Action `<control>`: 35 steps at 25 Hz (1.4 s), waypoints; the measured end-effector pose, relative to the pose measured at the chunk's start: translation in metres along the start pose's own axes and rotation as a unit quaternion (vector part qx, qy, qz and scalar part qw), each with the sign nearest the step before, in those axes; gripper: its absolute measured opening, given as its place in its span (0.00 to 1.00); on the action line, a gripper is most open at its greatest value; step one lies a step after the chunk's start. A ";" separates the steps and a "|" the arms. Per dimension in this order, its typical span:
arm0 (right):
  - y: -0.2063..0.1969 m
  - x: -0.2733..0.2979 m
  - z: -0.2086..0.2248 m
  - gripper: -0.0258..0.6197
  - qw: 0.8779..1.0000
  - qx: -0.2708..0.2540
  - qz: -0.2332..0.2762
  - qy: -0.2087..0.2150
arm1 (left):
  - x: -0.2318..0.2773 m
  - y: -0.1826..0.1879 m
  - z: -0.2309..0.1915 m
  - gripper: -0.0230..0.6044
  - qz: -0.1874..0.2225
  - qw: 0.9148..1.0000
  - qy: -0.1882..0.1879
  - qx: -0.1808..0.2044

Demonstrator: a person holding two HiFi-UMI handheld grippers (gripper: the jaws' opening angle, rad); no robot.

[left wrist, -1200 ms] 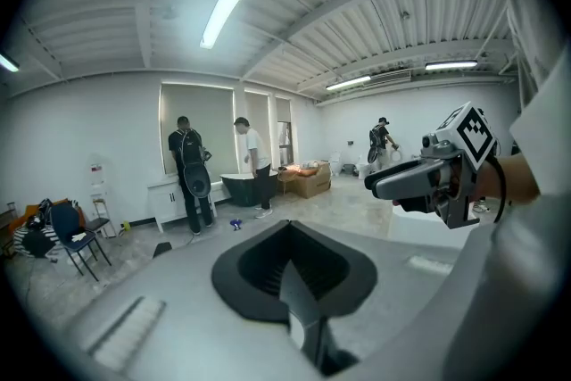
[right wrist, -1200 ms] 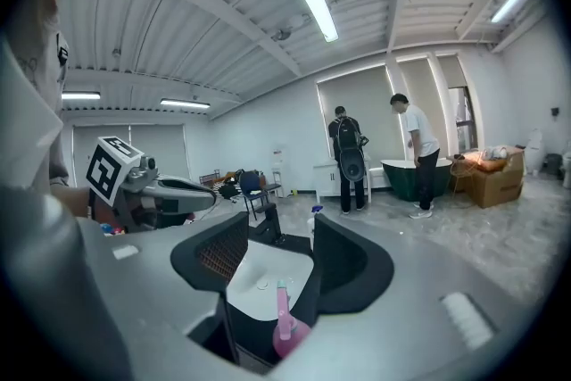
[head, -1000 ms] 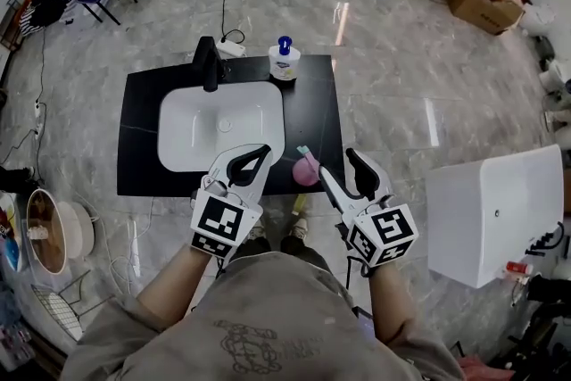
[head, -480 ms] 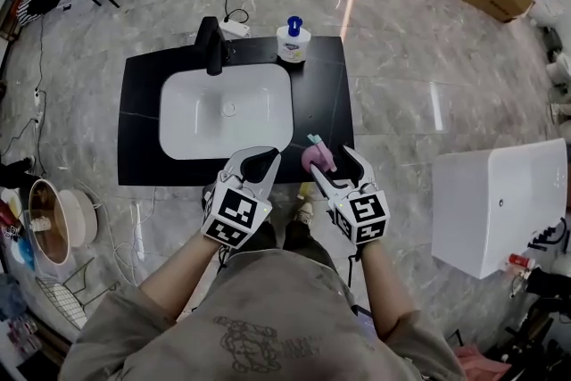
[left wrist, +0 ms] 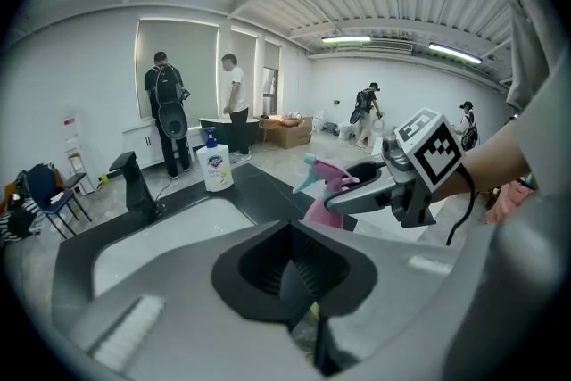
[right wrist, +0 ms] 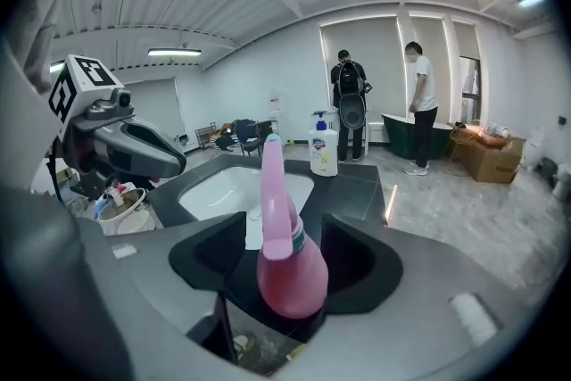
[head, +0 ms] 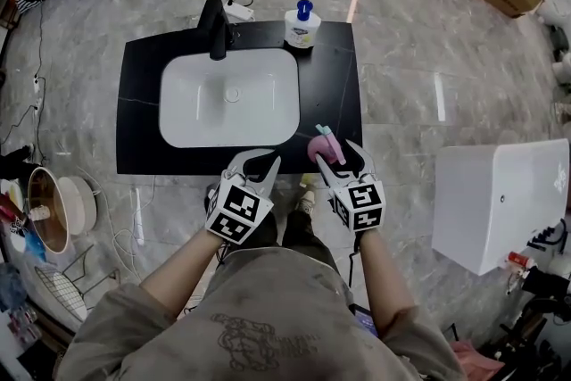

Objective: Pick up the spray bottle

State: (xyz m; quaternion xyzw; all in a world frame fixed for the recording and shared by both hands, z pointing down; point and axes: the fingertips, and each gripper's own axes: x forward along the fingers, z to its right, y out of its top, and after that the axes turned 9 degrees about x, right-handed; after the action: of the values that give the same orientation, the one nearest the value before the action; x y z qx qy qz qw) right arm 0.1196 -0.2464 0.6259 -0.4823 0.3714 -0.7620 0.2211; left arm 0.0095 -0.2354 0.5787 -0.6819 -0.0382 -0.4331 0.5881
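Colour key
Spray bottle [right wrist: 290, 259] pink with teal collar; surface [head: 141, 107] black; sink [head: 192, 107] white; soap bottle [head: 302, 27] white, blue pump; floor [head: 401, 40] grey marbled.

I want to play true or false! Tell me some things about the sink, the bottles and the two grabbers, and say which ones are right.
1. The pink spray bottle is between the open jaws of the right hand-held gripper. True.
2. The left hand-held gripper holds the soap bottle. False: its jaws are together and empty; the soap bottle stands at the counter's back edge.
3. The sink basin is white. True.
4. The faucet is pink. False: the faucet is black.
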 end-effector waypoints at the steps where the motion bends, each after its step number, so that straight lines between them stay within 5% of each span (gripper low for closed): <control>1: -0.001 0.002 0.001 0.46 1.000 0.004 0.000 -0.001 | 0.000 -0.002 0.000 0.04 -0.002 1.000 0.000 0.000; 6: -0.007 0.010 0.006 0.36 1.000 0.012 -0.007 -0.012 | -0.001 -0.012 -0.009 0.04 -0.011 1.000 0.010 -0.006; 19: 0.025 -0.007 0.004 0.34 0.999 0.025 -0.033 0.004 | -0.020 0.000 -0.037 0.04 0.002 0.998 0.053 -0.017; 35: 0.203 -0.100 -0.038 0.34 0.989 -0.044 0.143 0.016 | -0.081 0.099 -0.086 0.04 0.105 0.987 0.119 0.023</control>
State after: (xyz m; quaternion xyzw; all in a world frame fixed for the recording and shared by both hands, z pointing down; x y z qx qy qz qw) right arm 0.1248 -0.2908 0.4007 -0.4213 0.4731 -0.7129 0.3007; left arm -0.0324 -0.3004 0.4454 -0.6118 0.0943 -0.4459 0.6466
